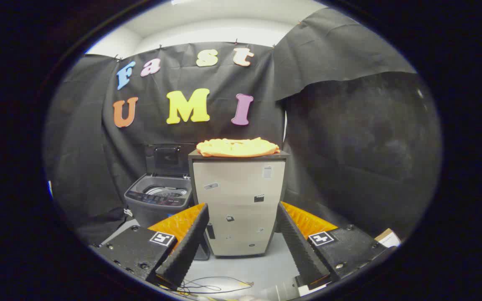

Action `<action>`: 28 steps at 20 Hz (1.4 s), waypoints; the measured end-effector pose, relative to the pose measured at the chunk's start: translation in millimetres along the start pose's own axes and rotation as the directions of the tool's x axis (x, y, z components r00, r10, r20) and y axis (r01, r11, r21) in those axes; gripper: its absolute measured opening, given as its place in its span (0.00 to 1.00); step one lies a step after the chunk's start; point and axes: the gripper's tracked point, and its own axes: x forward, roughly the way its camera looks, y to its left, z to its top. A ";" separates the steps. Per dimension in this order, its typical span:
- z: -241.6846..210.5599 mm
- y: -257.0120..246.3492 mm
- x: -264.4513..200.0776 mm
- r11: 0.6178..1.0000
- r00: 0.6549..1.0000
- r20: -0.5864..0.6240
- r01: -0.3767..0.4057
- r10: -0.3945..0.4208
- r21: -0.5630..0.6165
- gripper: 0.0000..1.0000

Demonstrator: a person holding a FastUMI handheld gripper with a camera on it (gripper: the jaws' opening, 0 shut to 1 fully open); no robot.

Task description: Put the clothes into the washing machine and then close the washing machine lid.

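A thin dark cable [207, 287] lies looped on the pale floor [241, 267] just under the gripper [243, 240]; the gripper's two fingers stand spread wide apart, holding nothing, with a square marker on each finger block; beyond and between the fingers stands a pale cabinet [239, 205] with a dark top and small stickers on its front; the clothes [237, 147], a flat orange-yellow bundle, lie on top of that cabinet, well ahead of the fingers; just beside the cabinet, to its left and a little further back, sits the grey washing machine [159, 200], its lid [168, 159] raised upright and the drum showing inside; black cloth [349, 138] hangs behind everything.
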 end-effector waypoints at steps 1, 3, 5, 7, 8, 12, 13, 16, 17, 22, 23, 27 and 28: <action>-0.3 1.7 0.4 1.000 1.000 0.000 -0.007 0.007 -0.006 1.00; -1.5 3.5 2.7 1.000 1.000 -0.004 -0.019 0.019 -0.012 1.00; -3.5 3.7 4.9 1.000 1.000 -0.009 -0.021 0.021 -0.020 1.00; -2.3 4.7 5.3 1.000 1.000 -0.011 -0.023 0.023 -0.014 1.00; -1.5 4.8 5.6 1.000 1.000 -0.011 -0.023 0.023 -0.012 1.00; 0.1 8.1 10.1 0.999 1.000 -0.013 -0.029 0.029 -0.019 1.00; -0.5 10.1 9.4 0.999 0.999 -0.014 -0.032 0.032 -0.033 1.00; 5.1 14.4 9.5 0.998 0.999 -0.005 -0.046 0.046 -0.053 1.00; 6.1 15.1 10.5 0.998 0.999 -0.007 -0.046 0.045 -0.050 1.00; 20.1 16.5 17.5 0.999 1.000 -0.015 -0.021 0.020 -0.040 1.00; 23.6 13.4 20.6 0.999 1.000 -0.018 -0.001 0.000 -0.046 1.00; 58.4 18.4 41.8 1.000 1.000 -0.003 0.002 -0.002 -0.031 1.00; 69.7 19.4 49.9 1.000 1.000 -0.001 -0.006 0.006 -0.014 1.00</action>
